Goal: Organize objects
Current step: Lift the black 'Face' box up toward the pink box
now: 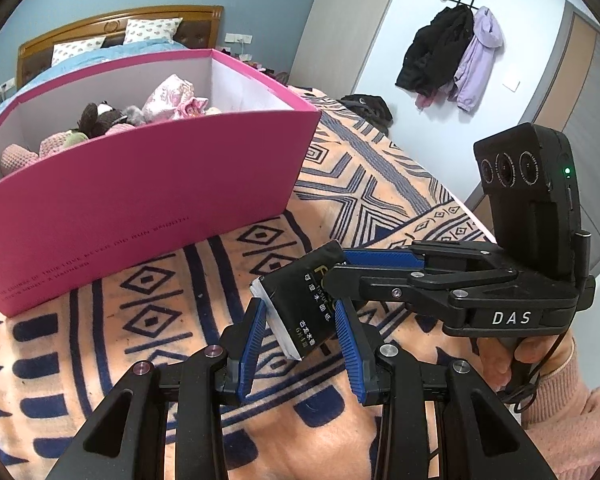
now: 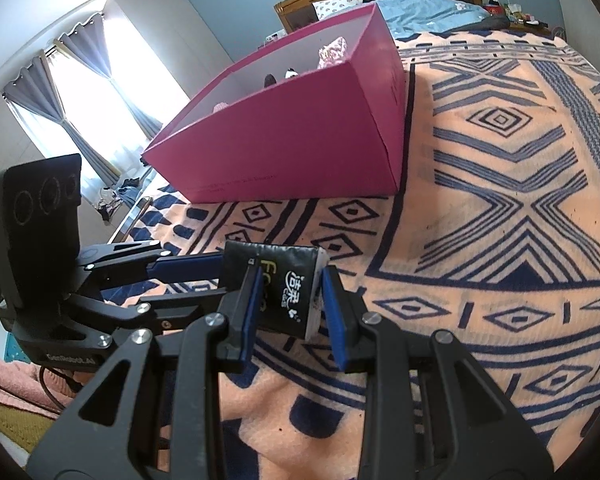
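Held thing: a small black tissue pack [image 1: 304,304] with white and yellow print, white tissue showing at its ends, held above the blanket.

Left hand-held gripper [image 1: 300,316]: its two blue ribbed pads are closed onto the pack, one on each side, so the pack sits between the fingertips and sticks out ahead of them.

Right hand-held gripper [image 2: 288,300]: also pinching the same pack, its blue pads pressed against opposite faces (seen from its own camera, the pack lies straight ahead between the fingertips).

How the two meet: in the left wrist view the right hand-held gripper comes in from the right side and grips the pack's far end; in the right wrist view the left one comes in from the left and grips the pack's left end. Both hold it at once.

Pink box [image 1: 148,184]: an open cardboard box, ahead of and to the left of the left hand-held gripper, well apart from the pack, standing on the blanket. Soft toys [image 1: 100,116] and pink fabric lie inside.

Blanket [image 2: 480,208]: peach with navy diamond and line patterns, spread over the bed beneath both grippers.

Person: a hand [image 1: 512,356] in a pink knit sleeve grasps the right tool's handle, at the lower right of the left wrist view.
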Tool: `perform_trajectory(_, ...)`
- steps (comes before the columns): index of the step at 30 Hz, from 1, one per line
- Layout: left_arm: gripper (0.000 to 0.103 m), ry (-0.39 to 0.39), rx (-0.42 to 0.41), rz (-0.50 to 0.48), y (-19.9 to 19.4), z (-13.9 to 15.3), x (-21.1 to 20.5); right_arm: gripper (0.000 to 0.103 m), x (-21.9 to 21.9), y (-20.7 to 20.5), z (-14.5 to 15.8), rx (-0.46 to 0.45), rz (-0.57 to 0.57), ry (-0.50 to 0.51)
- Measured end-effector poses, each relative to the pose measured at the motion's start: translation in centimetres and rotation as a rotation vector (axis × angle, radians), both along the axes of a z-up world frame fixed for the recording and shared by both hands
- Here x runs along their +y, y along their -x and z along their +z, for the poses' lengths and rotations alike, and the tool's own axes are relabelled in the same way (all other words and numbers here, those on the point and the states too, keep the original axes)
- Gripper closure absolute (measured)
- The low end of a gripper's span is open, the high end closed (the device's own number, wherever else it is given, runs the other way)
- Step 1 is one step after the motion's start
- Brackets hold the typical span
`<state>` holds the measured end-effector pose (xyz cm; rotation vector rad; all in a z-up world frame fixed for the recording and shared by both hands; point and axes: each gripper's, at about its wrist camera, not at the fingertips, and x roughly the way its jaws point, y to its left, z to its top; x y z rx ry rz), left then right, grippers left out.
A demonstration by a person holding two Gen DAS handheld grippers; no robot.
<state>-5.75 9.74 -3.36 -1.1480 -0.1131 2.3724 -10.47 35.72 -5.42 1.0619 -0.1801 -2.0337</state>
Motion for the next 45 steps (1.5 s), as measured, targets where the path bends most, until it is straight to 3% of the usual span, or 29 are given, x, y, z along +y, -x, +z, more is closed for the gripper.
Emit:
perform_trajectory(17, 0.067, 0.021, 0.056, 0.016, 0.4, 1.7, -0.4, 0.069, -0.9, 0.3, 1.7, 0.052, 0.01, -0.003)
perform_trajectory(33, 0.067, 0.048, 0.139, 0.064, 1.9, 5.0, -1.7, 0.069, -2.6, 1.8, 6.2, 0.175, 0.033, 0.023)
perform_trajectory(45, 0.067, 0.073, 0.184, 0.083, 3.3, 6.7, -2.2, 0.069, -3.5, 3.2, 7.7, 0.209, 0.038, 0.03)
